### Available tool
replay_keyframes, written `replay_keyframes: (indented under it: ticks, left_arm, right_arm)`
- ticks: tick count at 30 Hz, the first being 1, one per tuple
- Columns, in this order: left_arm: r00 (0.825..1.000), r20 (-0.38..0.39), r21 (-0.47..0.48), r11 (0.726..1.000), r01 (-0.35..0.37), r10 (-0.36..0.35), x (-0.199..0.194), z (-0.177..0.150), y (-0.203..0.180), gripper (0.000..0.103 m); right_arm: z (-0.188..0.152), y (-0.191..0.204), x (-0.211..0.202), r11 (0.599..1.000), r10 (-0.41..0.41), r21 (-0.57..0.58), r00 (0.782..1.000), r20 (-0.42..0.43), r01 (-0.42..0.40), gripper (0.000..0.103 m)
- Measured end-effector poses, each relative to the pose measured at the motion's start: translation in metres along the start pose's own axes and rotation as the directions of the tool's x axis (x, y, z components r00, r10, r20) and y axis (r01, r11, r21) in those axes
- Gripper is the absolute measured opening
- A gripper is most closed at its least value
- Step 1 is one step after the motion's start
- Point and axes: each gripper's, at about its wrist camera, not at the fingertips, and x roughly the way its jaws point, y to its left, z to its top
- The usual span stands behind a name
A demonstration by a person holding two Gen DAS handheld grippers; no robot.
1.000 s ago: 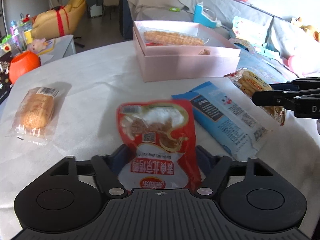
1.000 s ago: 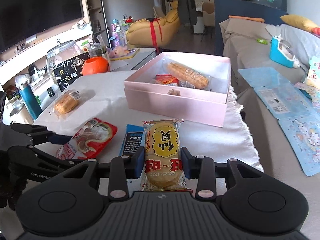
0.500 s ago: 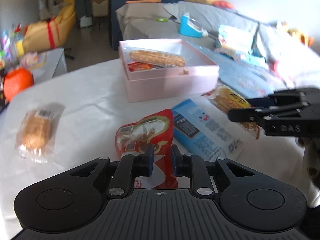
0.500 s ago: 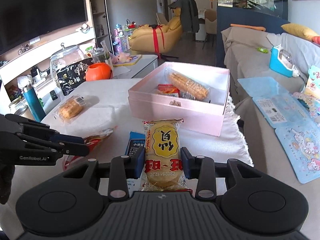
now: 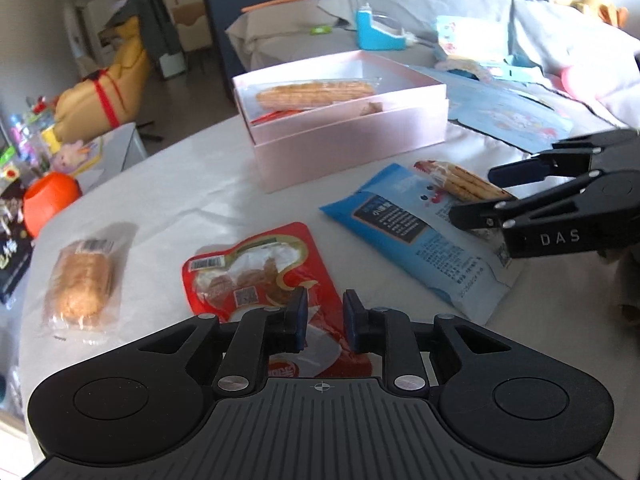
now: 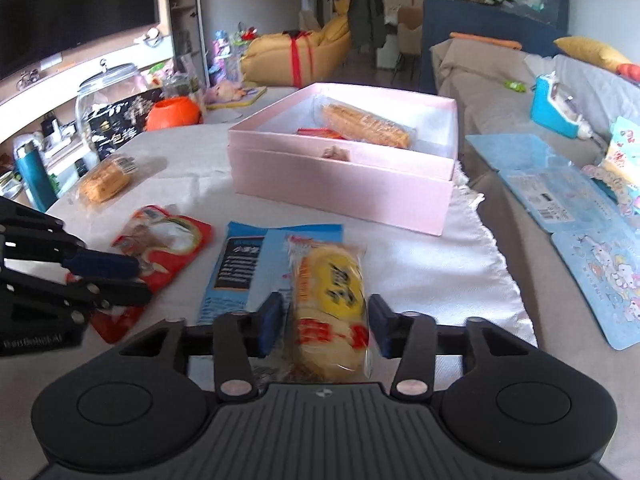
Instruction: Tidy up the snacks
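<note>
My left gripper (image 5: 324, 320) is shut on the near end of a red snack pouch (image 5: 260, 268), which also shows in the right wrist view (image 6: 160, 244). My right gripper (image 6: 326, 326) holds a yellow rice-cracker pack (image 6: 330, 292), tilted between slightly parted fingers; it shows in the left wrist view too (image 5: 460, 184). A blue packet (image 5: 416, 232) lies between the two. An open pink box (image 5: 348, 120) at the back holds a long bread stick (image 5: 316, 94) and a red packet. A wrapped bun (image 5: 82, 280) lies at the left.
The white tablecloth (image 6: 440, 264) ends at the right, beside a sofa with blue cards (image 6: 600, 216). An orange pumpkin pot (image 6: 172, 114), a glass jar (image 6: 108, 92) and a teal bottle (image 6: 32, 172) stand at the far left.
My left gripper closed on the red pouch and pulled it up off the cloth. The cracker pack in my right gripper has tilted and its fingers have parted a little.
</note>
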Motion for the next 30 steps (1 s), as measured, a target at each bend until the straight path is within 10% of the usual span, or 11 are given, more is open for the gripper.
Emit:
replay_keyframes:
  ticks: [6, 14, 20, 23, 27, 30]
  left_arm:
    - [0.981, -0.069, -0.137, 0.976, 0.17, -0.181, 0.003, 0.002, 0.006, 0.025]
    - [1.0, 0.018, -0.179, 0.984, 0.015, -0.012, -0.03, 0.012, 0.03, 0.025]
    - [0.996, -0.061, -0.13, 0.989, -0.071, 0.064, -0.014, 0.012, 0.022, 0.027]
    - [0.991, -0.063, -0.017, 0.992, -0.123, 0.122, -0.003, 0.011, 0.0, 0.038]
    - [0.991, -0.095, 0.051, 0.995, -0.089, 0.094, 0.01, 0.013, -0.018, 0.089]
    - [0.991, -0.104, 0.064, 0.995, -0.082, 0.088, 0.017, 0.013, -0.024, 0.097]
  right_arm:
    - [-0.003, -0.021, 0.006, 0.994, 0.043, 0.102, 0.999, -0.003, -0.043, 0.077]
    - [-0.004, -0.024, 0.009, 0.989, 0.073, 0.13, 0.997, -0.012, -0.071, 0.083]
    - [-0.005, -0.023, 0.009, 0.989, 0.071, 0.128, 0.997, -0.016, -0.068, 0.085]
    - [-0.005, -0.023, 0.008, 0.99, 0.068, 0.126, 0.998, -0.016, -0.065, 0.085]
    - [-0.005, -0.024, 0.008, 0.99, 0.07, 0.126, 0.997, -0.016, -0.067, 0.086]
    - [-0.005, -0.024, 0.008, 0.99, 0.071, 0.127, 0.997, -0.016, -0.068, 0.086]
